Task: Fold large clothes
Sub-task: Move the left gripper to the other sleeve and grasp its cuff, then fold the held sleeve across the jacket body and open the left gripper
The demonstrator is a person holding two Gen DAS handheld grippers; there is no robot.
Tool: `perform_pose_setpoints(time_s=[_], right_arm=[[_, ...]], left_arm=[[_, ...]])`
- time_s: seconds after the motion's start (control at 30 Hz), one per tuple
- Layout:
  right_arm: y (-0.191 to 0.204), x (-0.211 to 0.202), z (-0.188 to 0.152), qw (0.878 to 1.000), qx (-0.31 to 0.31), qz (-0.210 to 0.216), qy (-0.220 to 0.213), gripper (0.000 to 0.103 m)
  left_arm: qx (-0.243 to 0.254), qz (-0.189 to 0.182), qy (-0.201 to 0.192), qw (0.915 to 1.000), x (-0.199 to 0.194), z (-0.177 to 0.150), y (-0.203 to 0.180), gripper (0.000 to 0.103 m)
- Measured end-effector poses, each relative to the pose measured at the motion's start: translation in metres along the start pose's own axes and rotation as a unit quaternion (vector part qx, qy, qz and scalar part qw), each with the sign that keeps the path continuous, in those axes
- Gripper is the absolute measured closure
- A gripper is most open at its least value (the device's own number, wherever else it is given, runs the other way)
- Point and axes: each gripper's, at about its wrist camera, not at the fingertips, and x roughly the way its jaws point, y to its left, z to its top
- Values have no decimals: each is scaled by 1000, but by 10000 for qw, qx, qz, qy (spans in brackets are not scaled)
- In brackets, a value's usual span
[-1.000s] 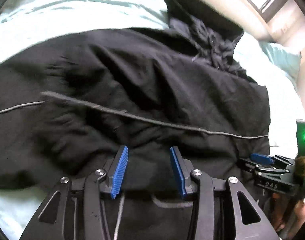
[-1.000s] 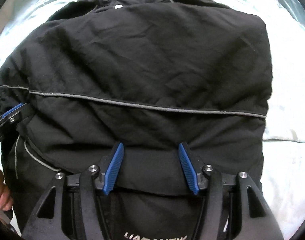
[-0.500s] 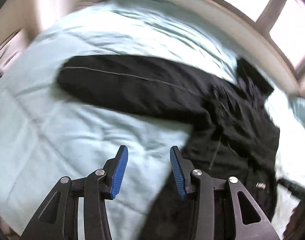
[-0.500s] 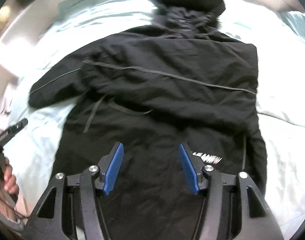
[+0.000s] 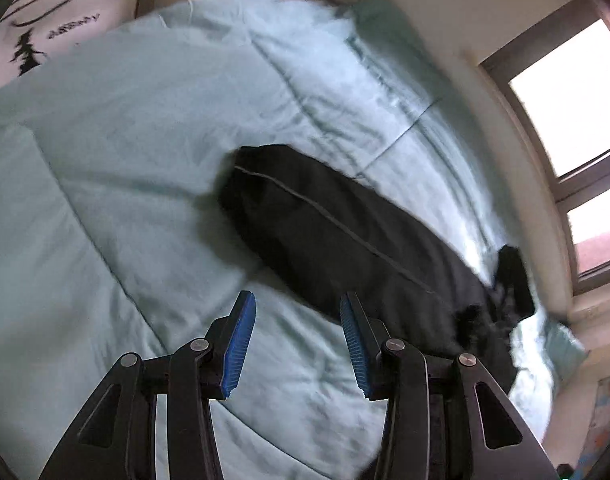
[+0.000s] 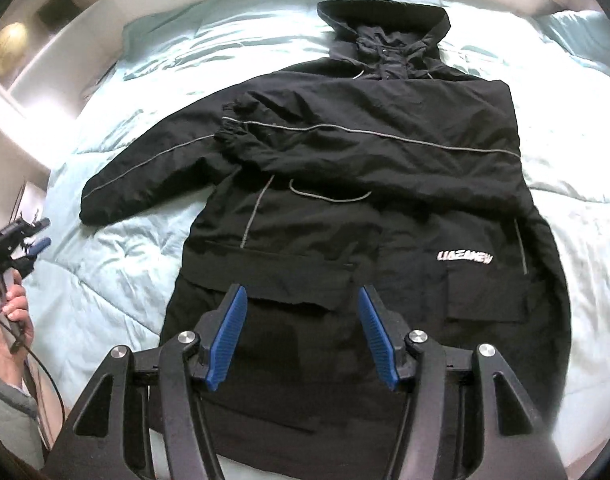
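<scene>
A black hooded jacket (image 6: 365, 208) lies front up on the pale green duvet (image 6: 117, 264), hood at the far end. Its right sleeve is folded across the chest; its left sleeve (image 6: 145, 176) sticks out to the left. In the left wrist view that sleeve (image 5: 329, 232) stretches away to the right. My left gripper (image 5: 297, 344) is open and empty above the duvet (image 5: 125, 184), near the sleeve; it also shows at the left edge of the right wrist view (image 6: 29, 236). My right gripper (image 6: 303, 336) is open and empty above the jacket's hem.
A window (image 5: 577, 120) and a cream ledge run along the far side of the bed. A paper bag with a tree print (image 5: 57, 28) stands beyond the bed's corner. Wall shelves (image 6: 33, 52) are at the left. A pillow (image 6: 585, 32) lies at the far right.
Both grippers have pulled back from the jacket. The left one has swung left, off the jacket body and over the duvet beside the outstretched sleeve. The right sleeve now lies folded across the chest.
</scene>
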Motion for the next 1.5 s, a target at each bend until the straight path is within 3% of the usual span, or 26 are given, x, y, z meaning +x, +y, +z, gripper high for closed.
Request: perform_pose_setpoints(time_s=[0.1, 0.3, 0.43, 0.6, 0.73, 0.83, 0.87, 0.9, 1.07, 1.23, 1.5], right_arm=[[9, 12, -5, 9999, 70, -119, 61, 43], [14, 29, -8, 9981, 154, -506, 324, 43], [14, 32, 0, 9970, 188, -640, 382, 43], [23, 49, 15, 9962, 198, -705, 468, 43], [38, 64, 24, 9957, 47, -715, 584, 43], [48, 71, 28, 9952, -109, -752, 625, 43], [51, 73, 29, 9950, -156, -749, 643, 43], [53, 75, 30, 9948, -194, -755, 661, 43], [54, 82, 34, 9945, -251, -705, 727, 43], [49, 85, 39, 9947, -300, -659, 725, 43], [30, 82, 45, 9971, -277, -307, 644, 43]], left_arm=[[-101, -107, 235, 9996, 34, 16, 15, 58], [-611, -299, 320, 9972, 84, 42, 43, 58], [-1117, -424, 212, 9926, 98, 49, 63, 58], [-1119, -422, 340, 9922, 123, 52, 71, 45], [-1504, -698, 367, 9855, 136, 55, 83, 41], [-1502, -787, 298, 9851, 140, 57, 83, 41], [-1437, -839, 212, 9858, 139, 57, 80, 42], [-1368, -895, 144, 9864, 137, 58, 77, 56], [-924, -925, -169, 9913, 124, 61, 57, 80], [-423, -1042, -565, 9920, 89, 59, 23, 84], [1036, -1103, -995, 9835, 35, 32, -95, 86]])
